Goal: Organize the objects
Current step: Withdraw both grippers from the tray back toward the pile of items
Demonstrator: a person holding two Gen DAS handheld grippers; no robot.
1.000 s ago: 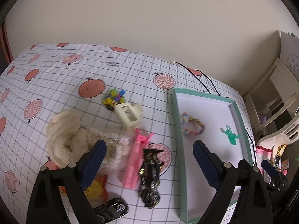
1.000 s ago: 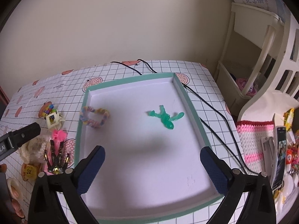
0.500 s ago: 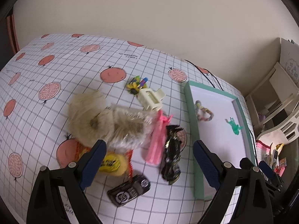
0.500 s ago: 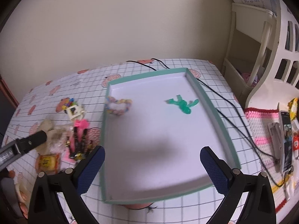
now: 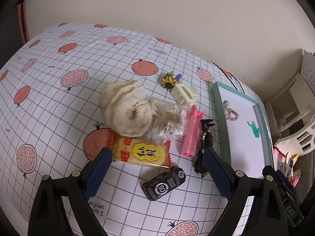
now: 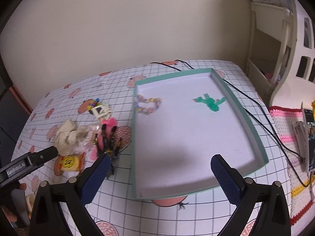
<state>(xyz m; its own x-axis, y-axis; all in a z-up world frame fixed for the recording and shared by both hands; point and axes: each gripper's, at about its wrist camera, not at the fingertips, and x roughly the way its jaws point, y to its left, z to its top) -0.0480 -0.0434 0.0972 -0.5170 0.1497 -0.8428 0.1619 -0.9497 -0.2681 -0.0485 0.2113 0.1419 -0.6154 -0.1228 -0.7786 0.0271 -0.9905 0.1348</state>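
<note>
A green-rimmed white tray (image 6: 256, 137) (image 5: 218, 114) lies on the right of the table, holding a pastel braided ring (image 6: 147, 103) and a green toy frog (image 6: 210, 102). Left of it a heap of small things sits on the cloth: a cream fluffy scrunchie (image 5: 126, 108), a yellow snack packet (image 5: 139, 151), a pink hair roller (image 5: 192, 131), a black claw clip (image 5: 204, 143), a cream claw clip (image 5: 184, 94), a black car key (image 5: 164, 182). My left gripper (image 5: 155, 171) hangs open above the packet and key. Over the tray's near end my right gripper (image 6: 157, 177) is open and empty.
A colourful beaded hair tie (image 5: 171, 79) lies behind the cream clip. A black cable (image 6: 256, 106) runs along the tray's right side. White shelving (image 6: 275, 45) and a crocheted mat (image 6: 291, 149) with a phone (image 6: 309, 139) stand to the right.
My left gripper has drawn back and left from the tray, so the heap now sits central and the snack packet and car key show fully. The right gripper has backed off a little from the tray.
</note>
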